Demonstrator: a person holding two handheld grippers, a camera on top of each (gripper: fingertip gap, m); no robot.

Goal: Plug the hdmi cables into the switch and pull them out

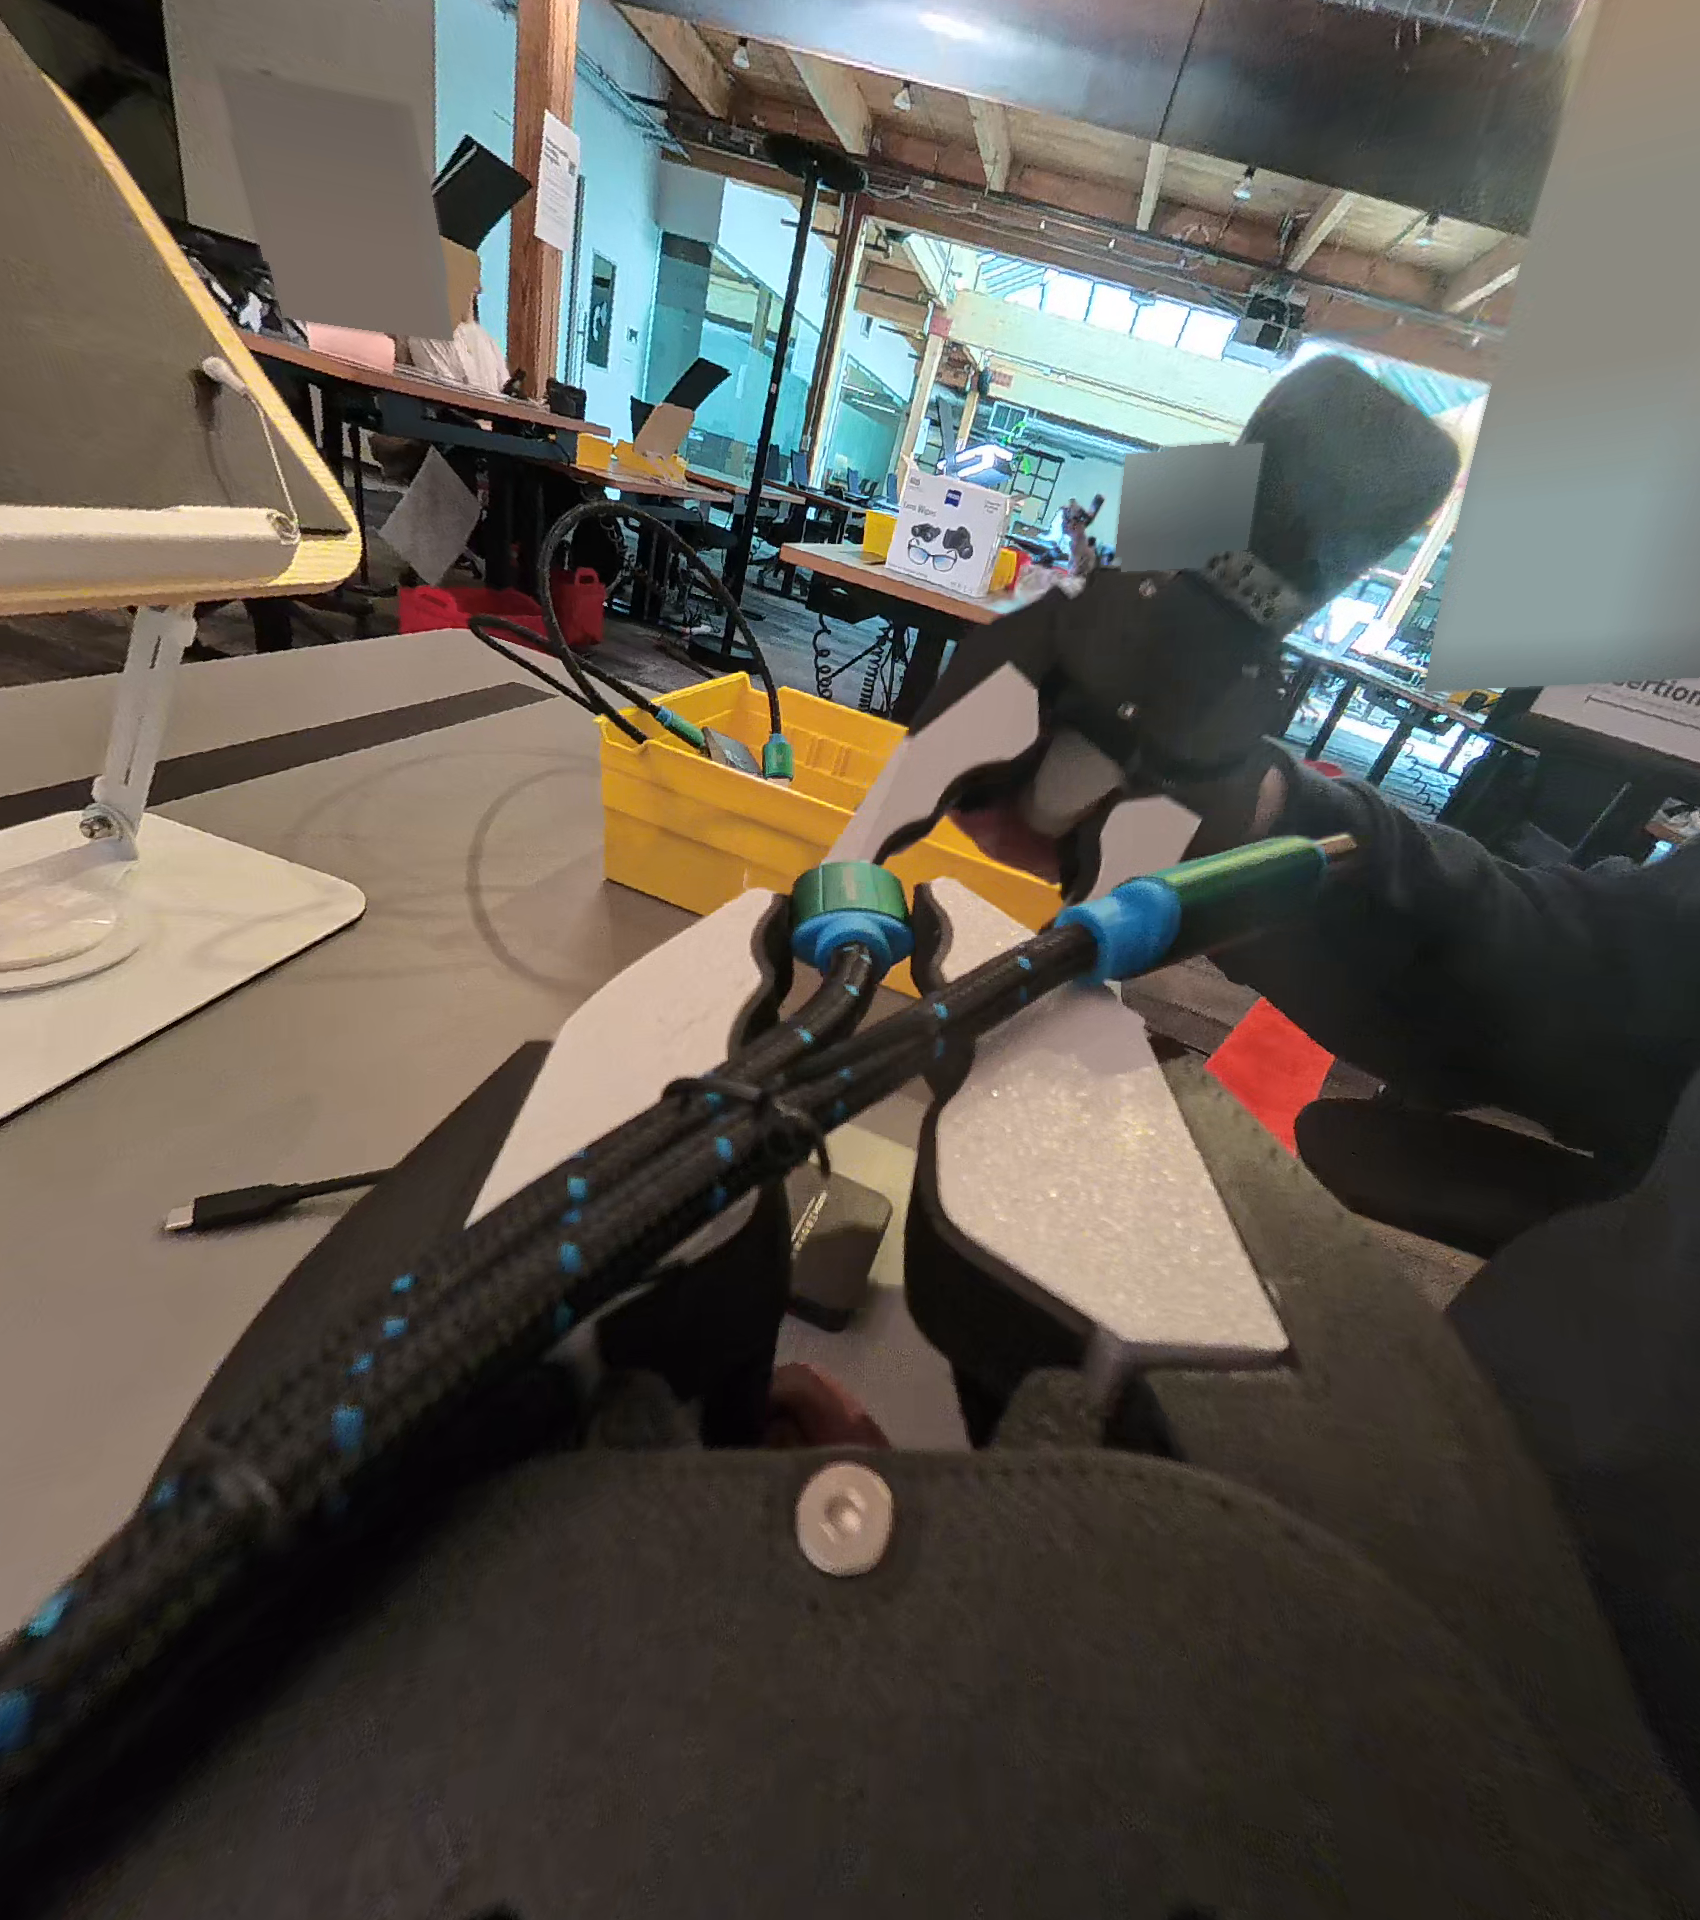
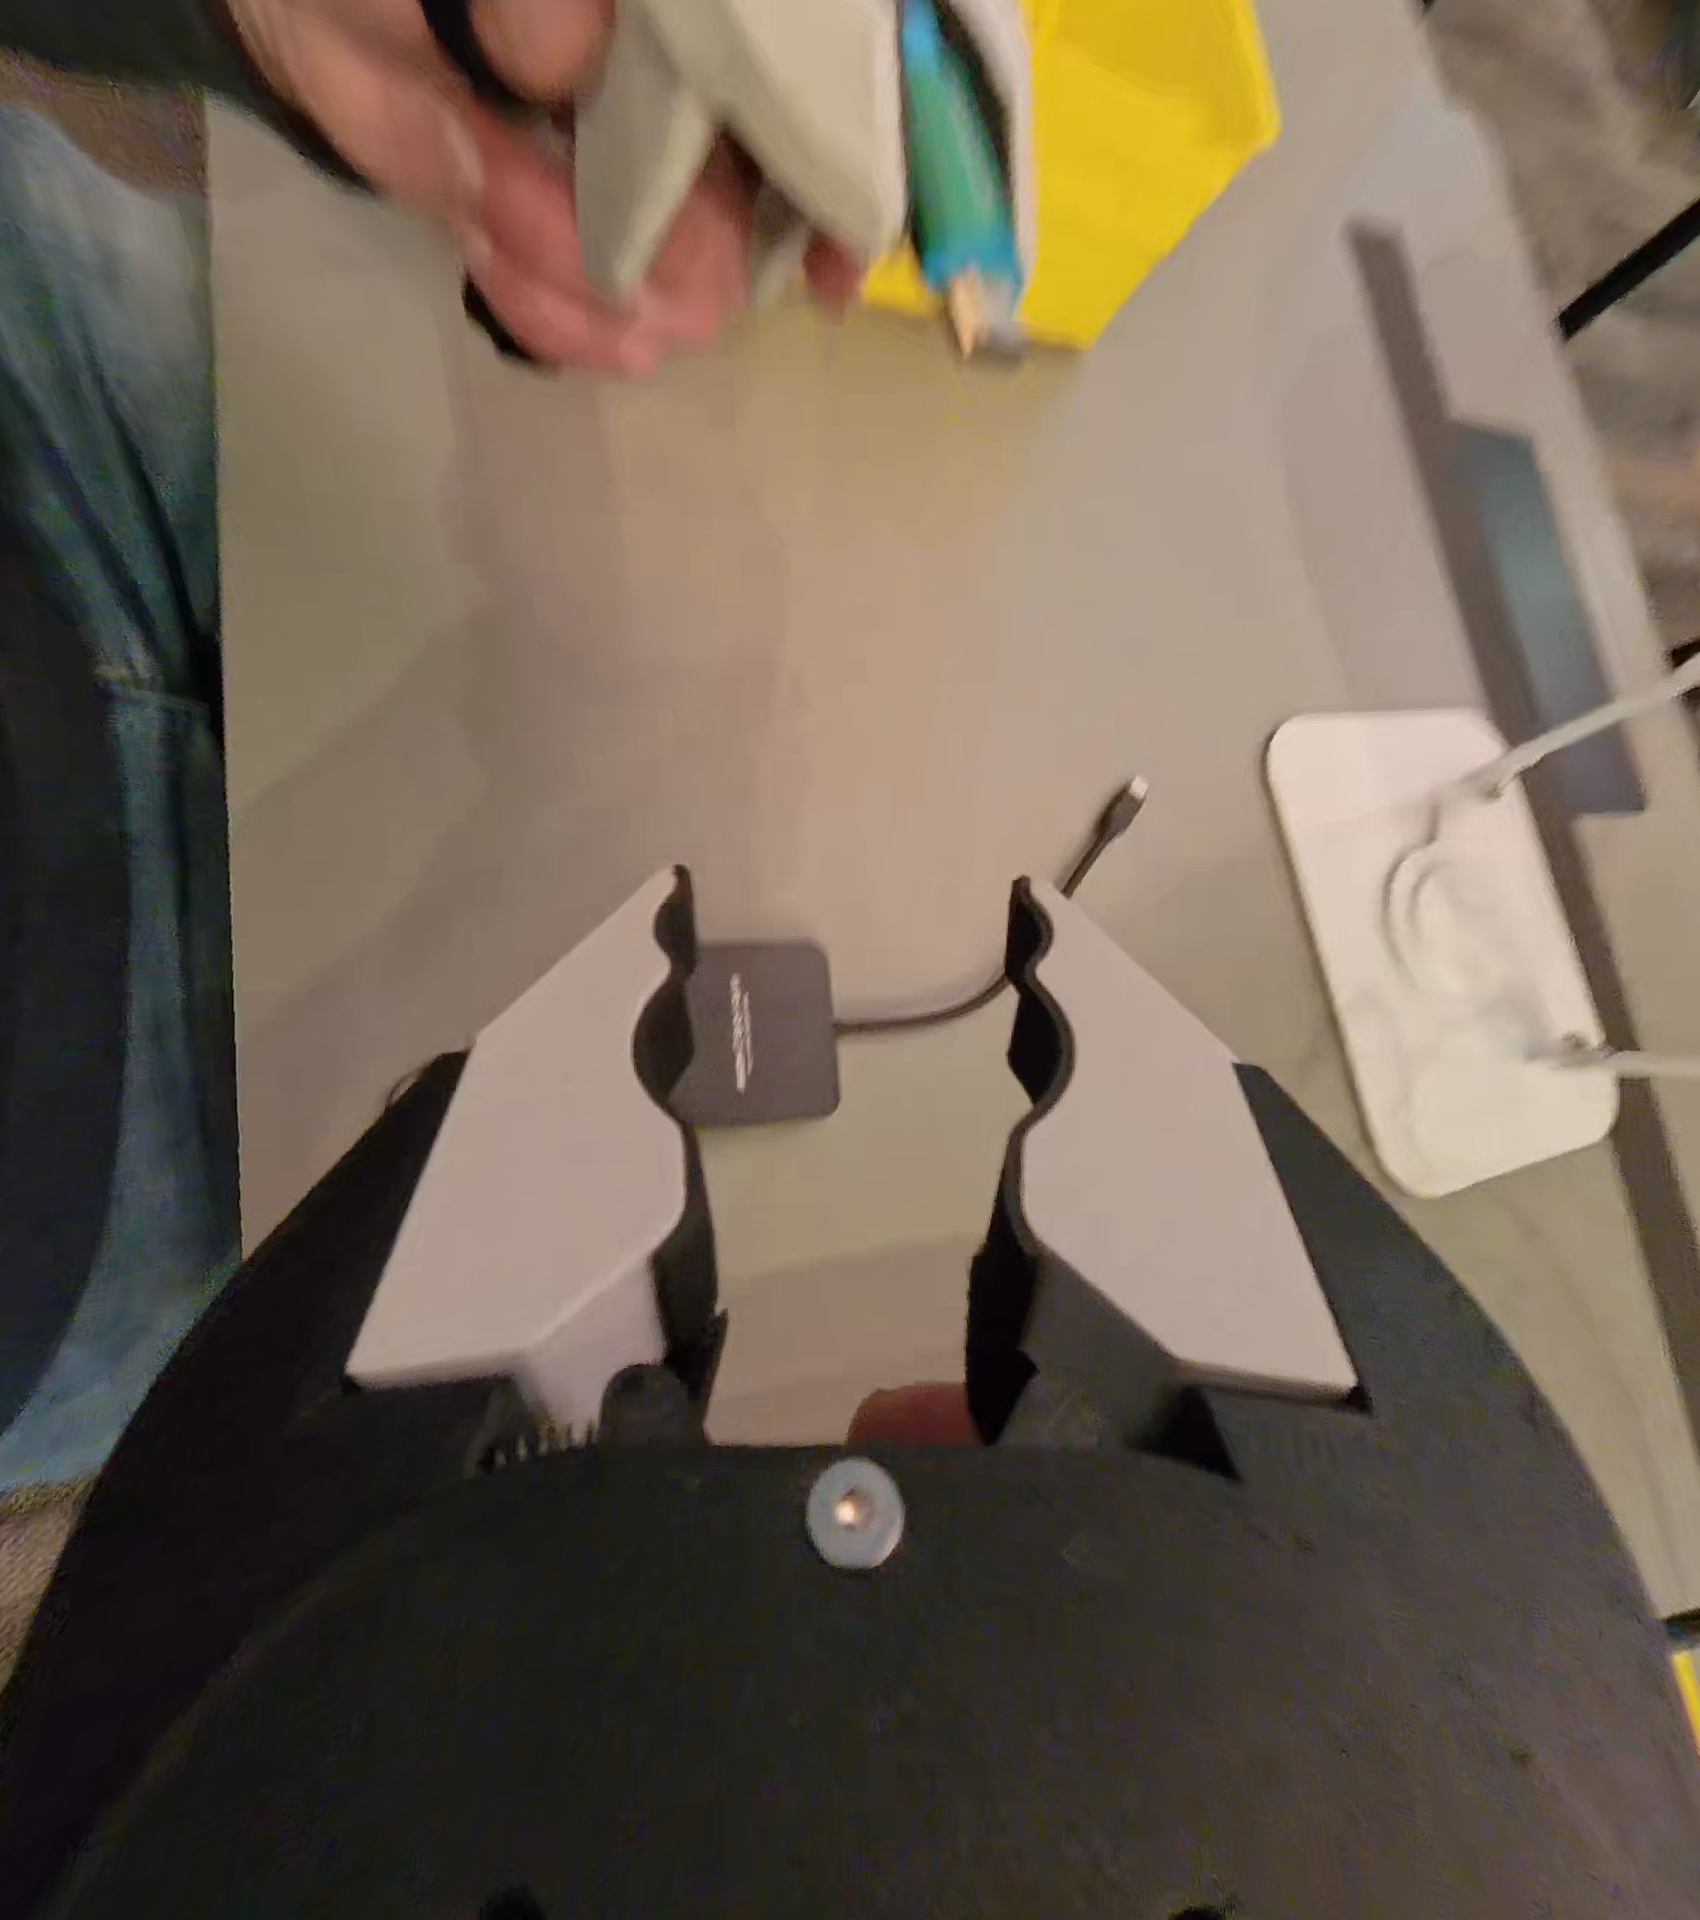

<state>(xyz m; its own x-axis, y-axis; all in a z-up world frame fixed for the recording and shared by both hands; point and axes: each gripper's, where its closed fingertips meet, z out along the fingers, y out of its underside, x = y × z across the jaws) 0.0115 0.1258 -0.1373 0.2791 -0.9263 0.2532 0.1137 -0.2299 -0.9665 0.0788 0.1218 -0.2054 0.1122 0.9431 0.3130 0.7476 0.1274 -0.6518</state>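
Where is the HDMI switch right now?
The switch lies flat on the grey table, unplugged, in the right wrist view just beyond the open right gripper, nearer its left finger, with the white stand base to the right.

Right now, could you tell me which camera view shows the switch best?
The right wrist view: the switch lies flat on the table, mostly unobstructed. The left wrist view shows only its corner between the left gripper's fingers.

Print on box (image 1: 948, 535), sign (image 1: 1677, 717), switch (image 2: 758, 1032)
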